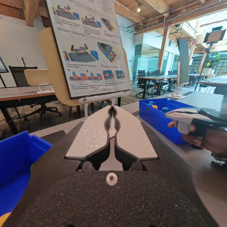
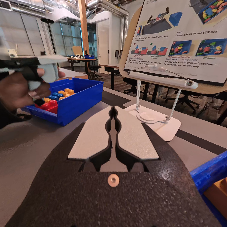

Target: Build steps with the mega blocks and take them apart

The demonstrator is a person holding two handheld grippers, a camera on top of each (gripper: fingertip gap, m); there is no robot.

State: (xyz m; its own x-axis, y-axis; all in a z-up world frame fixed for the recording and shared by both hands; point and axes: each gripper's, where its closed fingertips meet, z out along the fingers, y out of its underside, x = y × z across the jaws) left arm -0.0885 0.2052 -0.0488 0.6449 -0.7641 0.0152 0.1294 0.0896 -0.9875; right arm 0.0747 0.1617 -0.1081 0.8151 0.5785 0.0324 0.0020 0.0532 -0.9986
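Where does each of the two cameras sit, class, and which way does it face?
Left wrist view: on the left tongs, shut and empty, facing the instruction board; right tongs and hand before a blue bin.
Right wrist view: on the right tongs, shut and empty, facing the board's stand; left tongs and hand above a blue bin of blocks.
Shared: board, grey table, each other's tongs.

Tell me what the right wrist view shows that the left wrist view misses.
Only the right wrist view: the left blue bin holding red, blue and orange blocks, and the stand's white base.
Only the left wrist view: the right blue bin with a few blocks.
Both: the instruction board, grey table, each view's own jaws shut, empty.
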